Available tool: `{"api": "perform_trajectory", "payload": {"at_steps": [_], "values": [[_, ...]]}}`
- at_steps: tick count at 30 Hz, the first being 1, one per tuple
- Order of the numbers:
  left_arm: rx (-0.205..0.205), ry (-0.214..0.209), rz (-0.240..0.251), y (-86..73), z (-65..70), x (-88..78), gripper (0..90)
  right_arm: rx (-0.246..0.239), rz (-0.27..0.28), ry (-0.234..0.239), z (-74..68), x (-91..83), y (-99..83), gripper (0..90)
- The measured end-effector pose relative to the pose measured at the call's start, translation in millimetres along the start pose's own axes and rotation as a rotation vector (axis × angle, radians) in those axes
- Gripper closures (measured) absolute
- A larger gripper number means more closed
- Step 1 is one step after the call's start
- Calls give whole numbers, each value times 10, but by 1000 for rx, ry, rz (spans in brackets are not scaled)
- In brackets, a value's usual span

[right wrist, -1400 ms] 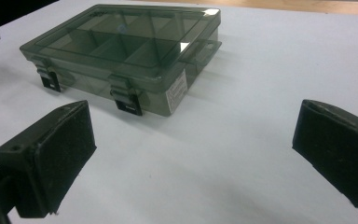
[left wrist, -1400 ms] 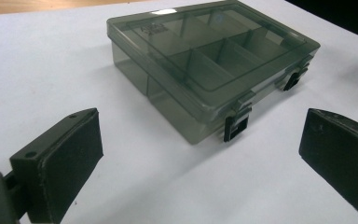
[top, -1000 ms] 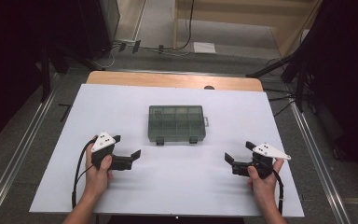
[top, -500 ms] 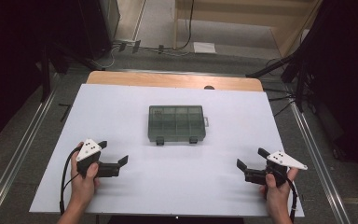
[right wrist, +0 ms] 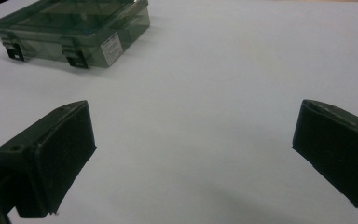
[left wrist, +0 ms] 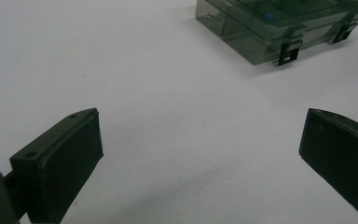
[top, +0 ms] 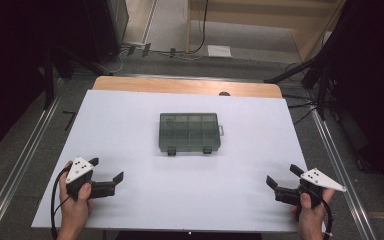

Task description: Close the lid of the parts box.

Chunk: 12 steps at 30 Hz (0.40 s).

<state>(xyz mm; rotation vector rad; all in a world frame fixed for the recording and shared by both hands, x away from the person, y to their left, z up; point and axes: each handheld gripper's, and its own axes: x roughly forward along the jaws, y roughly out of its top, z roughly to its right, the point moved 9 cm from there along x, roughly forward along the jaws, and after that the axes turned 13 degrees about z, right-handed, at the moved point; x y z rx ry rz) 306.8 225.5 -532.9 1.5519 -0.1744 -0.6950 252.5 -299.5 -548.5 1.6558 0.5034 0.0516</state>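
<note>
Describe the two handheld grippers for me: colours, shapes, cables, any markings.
Both match. The left gripper and right gripper have black bodies with two flat, rectangular black jaws, padded on their inner faces, with a small hole in the side. Each carries a pale three-cornered plate on top with small dark dots. A black cable loops from the left one; another trails from the right. No sleeves show.

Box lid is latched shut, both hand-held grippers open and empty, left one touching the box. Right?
Not quite: the left hand-held gripper is not touching the box. The high view shows it well apart, near the table's front left, with bare white surface between. The rest holds: the lid looks closed, its two front latches down, and the right hand-held gripper is open and empty too.
</note>
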Motion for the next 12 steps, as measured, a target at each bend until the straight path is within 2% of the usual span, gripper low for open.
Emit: {"api": "perform_trajectory", "payload": {"at_steps": [2, 7, 9, 12], "values": [[-22, 0, 10, 2, -28, -37, 0, 14, 4, -1, 22, -51, -13, 0], [-37, 39, 16, -20, -123, -120, 0, 37, 19, -22, 75, -161, -35, 0], [-43, 43, 9, -40, -145, -142, 0, 25, 18, -29, 90, -194, -48, 0], [-56, 47, 6, -58, -162, -156, 0, 47, 30, -33, 110, -227, -36, 0]]}}
